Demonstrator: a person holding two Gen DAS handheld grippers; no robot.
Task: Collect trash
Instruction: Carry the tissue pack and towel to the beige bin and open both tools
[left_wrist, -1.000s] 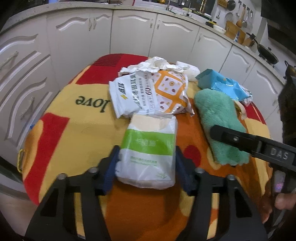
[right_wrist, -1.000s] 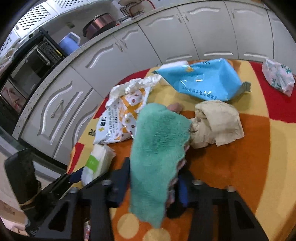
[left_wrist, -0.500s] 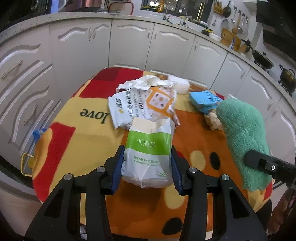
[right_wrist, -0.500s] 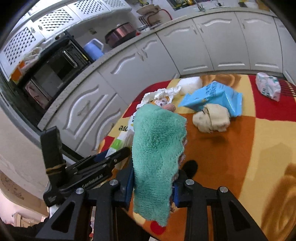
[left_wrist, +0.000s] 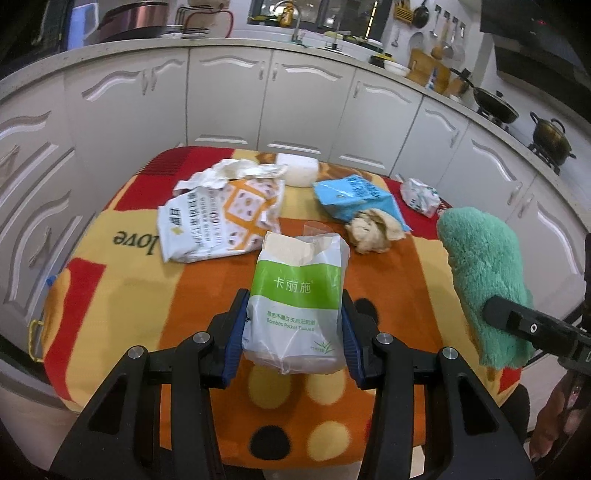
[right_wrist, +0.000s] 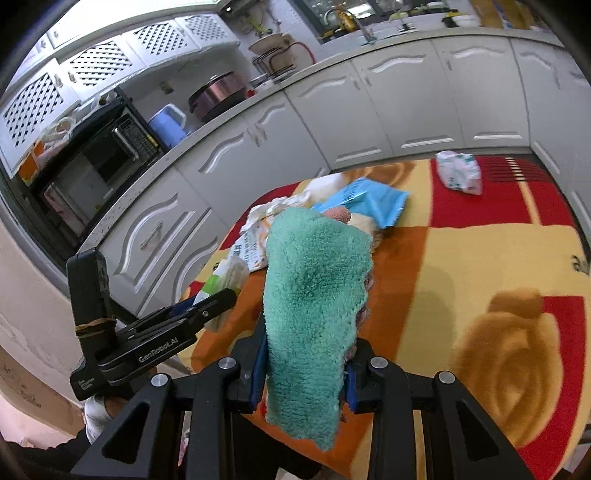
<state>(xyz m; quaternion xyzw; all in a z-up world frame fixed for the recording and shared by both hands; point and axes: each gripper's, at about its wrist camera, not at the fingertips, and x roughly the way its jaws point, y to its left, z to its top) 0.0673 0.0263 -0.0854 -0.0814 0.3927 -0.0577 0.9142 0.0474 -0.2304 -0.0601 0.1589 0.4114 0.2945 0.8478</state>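
Note:
My left gripper (left_wrist: 293, 325) is shut on a green-and-white tissue pack (left_wrist: 297, 299), held above the colourful table cover (left_wrist: 118, 299). My right gripper (right_wrist: 304, 363) is shut on a fluffy green cloth (right_wrist: 314, 295), which stands up and drapes over the jaws; the same green cloth (left_wrist: 484, 280) shows at the right of the left wrist view. On the table lie a large white-and-orange wrapper (left_wrist: 221, 221), a blue packet (left_wrist: 354, 197), a crumpled beige paper (left_wrist: 371, 230) and a small white wrapper (left_wrist: 421, 195).
White kitchen cabinets (left_wrist: 221, 103) curve around behind the table. A white block (left_wrist: 297, 168) sits at the table's far edge. A microwave (right_wrist: 92, 170) and pots stand on the counter. A person's hand (left_wrist: 561, 406) shows at the lower right.
Both grippers have lifted and pulled back from the table, the left carrying the tissue pack, the right carrying the green cloth. More of the table and kitchen shows.

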